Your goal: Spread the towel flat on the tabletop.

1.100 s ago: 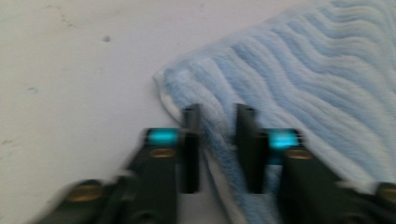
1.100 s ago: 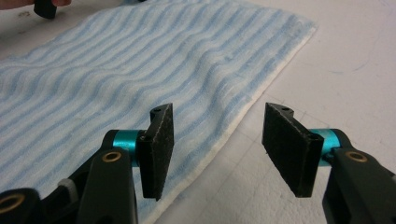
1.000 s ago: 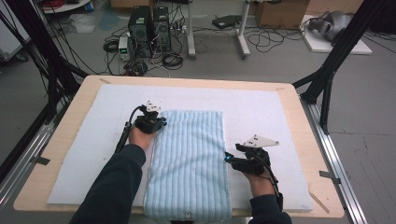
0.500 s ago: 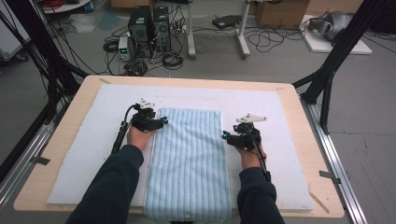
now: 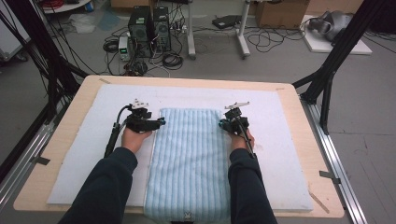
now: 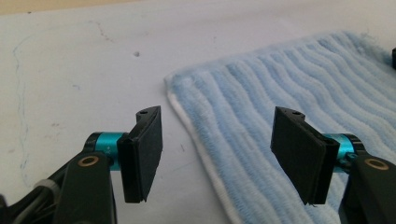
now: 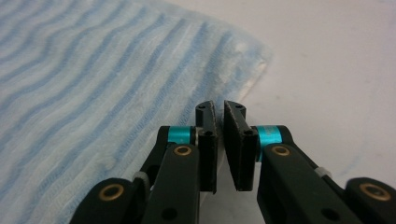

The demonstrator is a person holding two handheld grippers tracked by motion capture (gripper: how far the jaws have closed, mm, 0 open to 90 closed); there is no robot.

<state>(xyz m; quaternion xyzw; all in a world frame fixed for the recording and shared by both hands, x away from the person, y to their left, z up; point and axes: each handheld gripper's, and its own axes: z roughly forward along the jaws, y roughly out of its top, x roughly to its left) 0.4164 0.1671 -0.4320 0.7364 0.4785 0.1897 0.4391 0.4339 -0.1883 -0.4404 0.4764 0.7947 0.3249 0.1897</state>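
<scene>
Writing: I can read no brand, label or lettering on anything in front of me.
Towel: the folded light-blue towel (image 5: 189,163) lies along the middle of the white mat (image 5: 289,154), its near end reaching the table's (image 5: 65,140) front edge.
Left tongs: my left tongs (image 5: 161,122) stand wide and have just been opening; in the left gripper view the towel's far left corner (image 6: 280,93) lies on the mat between and beyond the pads (image 6: 147,154), which do not press it.
Right tongs: my right tongs (image 5: 221,124) have just been closing and are now narrow, the pads nearly together right at the towel's far right edge; whether cloth is pinched between them I cannot tell.
Edges: the towel's borders run straight, with a white hem along the left side.
Open room: bare mat spreads to either side of the towel and beyond its far end.
Textures: ribbed, fluffy terry in pale stripes; smooth, faintly marked mat; light wood table with rounded corners.
</scene>
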